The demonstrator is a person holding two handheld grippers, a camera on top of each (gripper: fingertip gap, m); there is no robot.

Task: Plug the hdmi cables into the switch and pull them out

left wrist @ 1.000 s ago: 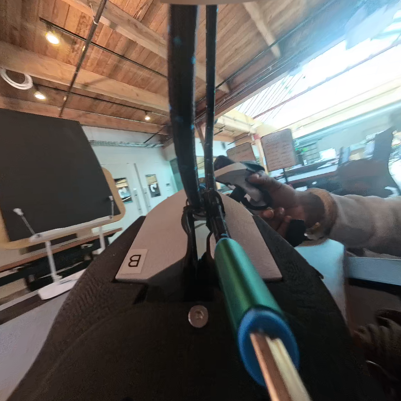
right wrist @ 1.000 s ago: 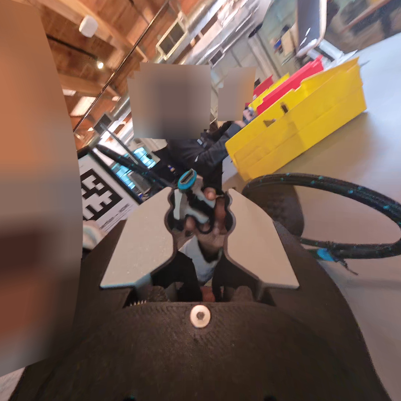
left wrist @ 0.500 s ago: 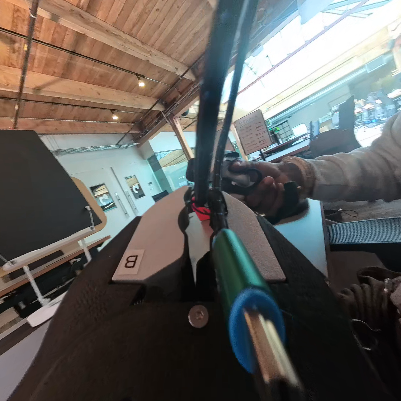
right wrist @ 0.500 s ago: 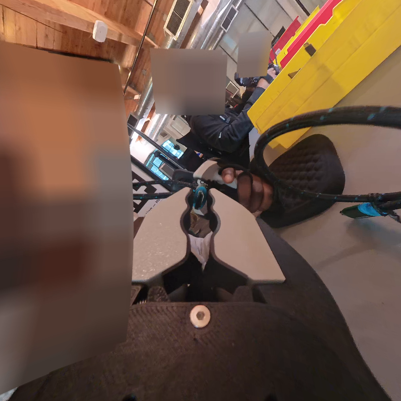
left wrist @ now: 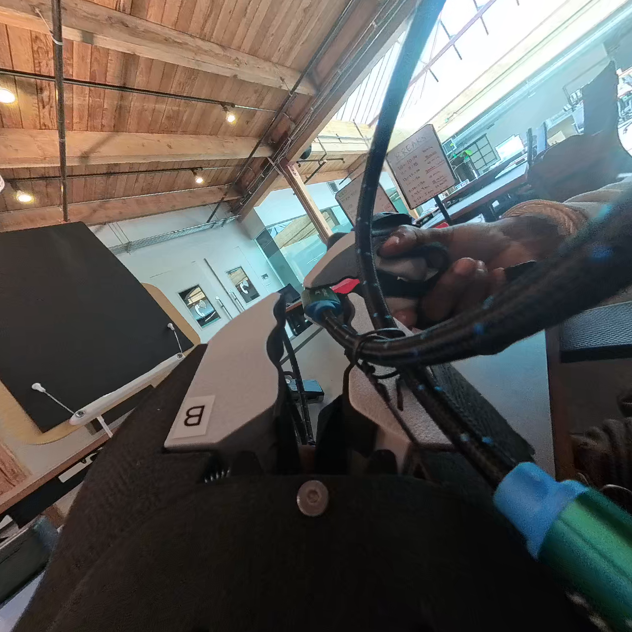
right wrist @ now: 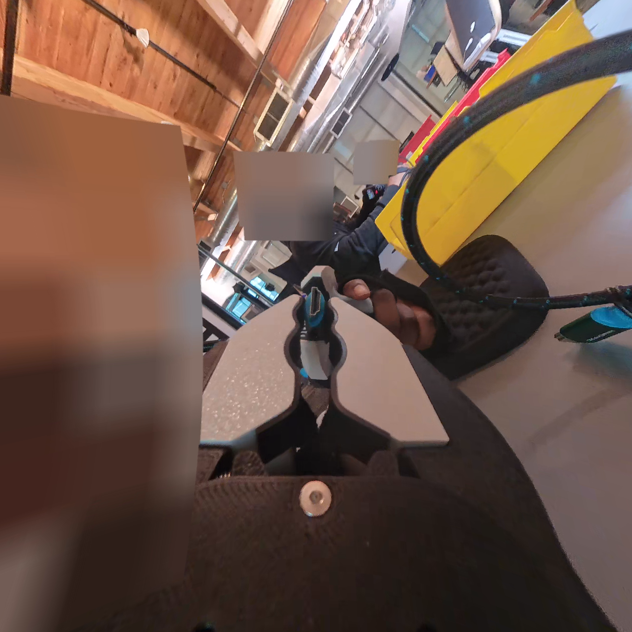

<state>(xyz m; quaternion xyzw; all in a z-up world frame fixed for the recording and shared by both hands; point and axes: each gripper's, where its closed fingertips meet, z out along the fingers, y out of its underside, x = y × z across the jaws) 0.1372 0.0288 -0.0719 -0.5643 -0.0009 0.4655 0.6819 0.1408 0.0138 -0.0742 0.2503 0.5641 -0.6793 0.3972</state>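
A black braided HDMI cable [left wrist: 369, 205] loops over my left gripper [left wrist: 313, 301], which is open. One green plug with a blue collar [left wrist: 321, 301] sits at its fingertips, pointing away, with a gap on the plug's left side. My right gripper [right wrist: 314, 302] is shut on this plug [right wrist: 313, 307], whose metal end faces its camera. The right gripper [left wrist: 328, 270] and the hand on it show just beyond the left fingertips. The cable's second green plug [left wrist: 581, 540] hangs near the left camera and lies on the table in the right wrist view [right wrist: 591, 328].
A small black box [left wrist: 307, 390] lies on the grey table, seen between the left fingers. Yellow bins [right wrist: 513, 119] and red ones stand behind the cable loop [right wrist: 420, 191]. A black textured rounded object [right wrist: 478, 301] is beside the hand. People sit farther back.
My left gripper has opened and let go of the cable. My right gripper has moved in and closed on the plug. The second plug swung to the lower right.
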